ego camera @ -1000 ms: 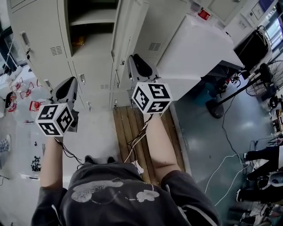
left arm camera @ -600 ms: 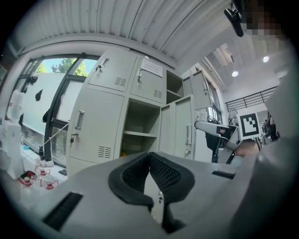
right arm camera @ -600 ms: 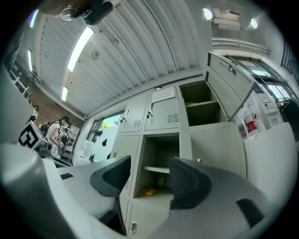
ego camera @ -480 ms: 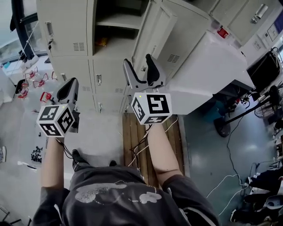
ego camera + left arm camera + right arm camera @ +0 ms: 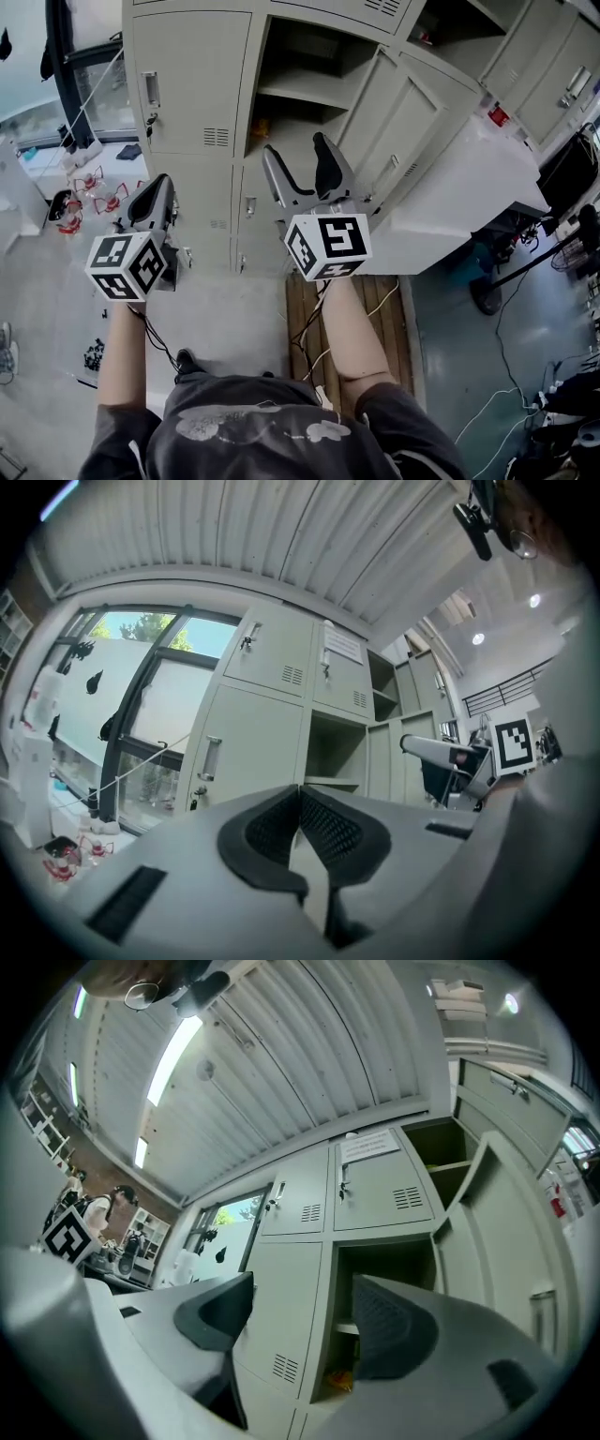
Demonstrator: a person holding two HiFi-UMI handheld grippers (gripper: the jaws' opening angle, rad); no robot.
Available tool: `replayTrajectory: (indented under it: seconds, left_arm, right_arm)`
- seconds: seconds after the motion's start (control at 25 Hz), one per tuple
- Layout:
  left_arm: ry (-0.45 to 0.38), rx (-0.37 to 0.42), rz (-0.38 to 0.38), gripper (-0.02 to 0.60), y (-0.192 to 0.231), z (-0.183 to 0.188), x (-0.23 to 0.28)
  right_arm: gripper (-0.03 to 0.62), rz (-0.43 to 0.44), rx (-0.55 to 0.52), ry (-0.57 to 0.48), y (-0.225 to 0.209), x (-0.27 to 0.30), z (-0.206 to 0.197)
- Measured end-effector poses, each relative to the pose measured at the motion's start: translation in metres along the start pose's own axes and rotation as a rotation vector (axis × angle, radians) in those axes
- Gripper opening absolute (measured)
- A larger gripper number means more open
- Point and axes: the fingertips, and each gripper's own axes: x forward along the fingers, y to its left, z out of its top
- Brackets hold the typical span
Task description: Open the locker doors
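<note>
Since a second ago both grippers have come up from the lower doors to the middle row. The right gripper (image 5: 295, 148) has just been spreading its jaws, and nothing is between them. The open locker door (image 5: 403, 131) hangs swung out to the right of its compartment. The closed door (image 5: 187, 80) beside it has its handle (image 5: 150, 89) by its left edge. The left gripper (image 5: 161, 183) has its jaws together and empty. The closed door looks like the next one: straddle the handle squarely, clamp, then pull along the hinge's arc. Two compartments stand open, and there are two grippers.
</note>
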Motion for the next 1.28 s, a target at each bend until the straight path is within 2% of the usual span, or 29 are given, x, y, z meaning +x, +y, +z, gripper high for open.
replayTrajectory:
  seconds: [0.28,0.52,0.64,0.92,1.28]
  left_arm:
    - [-0.048,0.064,-0.099,0.009,0.073,0.049,0.035]
    - [-0.079,0.075,-0.165,0.009,0.132,0.084,0.059]
    - [-0.077,0.099,-0.188,0.009,0.156,0.099,0.067]
    - [-0.095,0.045,-0.182,0.009,0.215,0.138,0.076]
    - [-0.167,0.107,-0.168,0.009,0.255,0.217,0.085]
  right_arm:
    - [0.316,-0.040,-0.033,0.016,0.043,0.077,0.006]
    - [0.316,-0.081,-0.058,0.025,0.070,0.127,0.011]
    - [0.314,-0.106,-0.032,0.011,0.082,0.149,0.017]
    - [0.314,-0.153,-0.020,-0.060,0.118,0.196,0.036]
    - [0.314,-0.079,-0.104,-0.151,0.143,0.287,0.116]
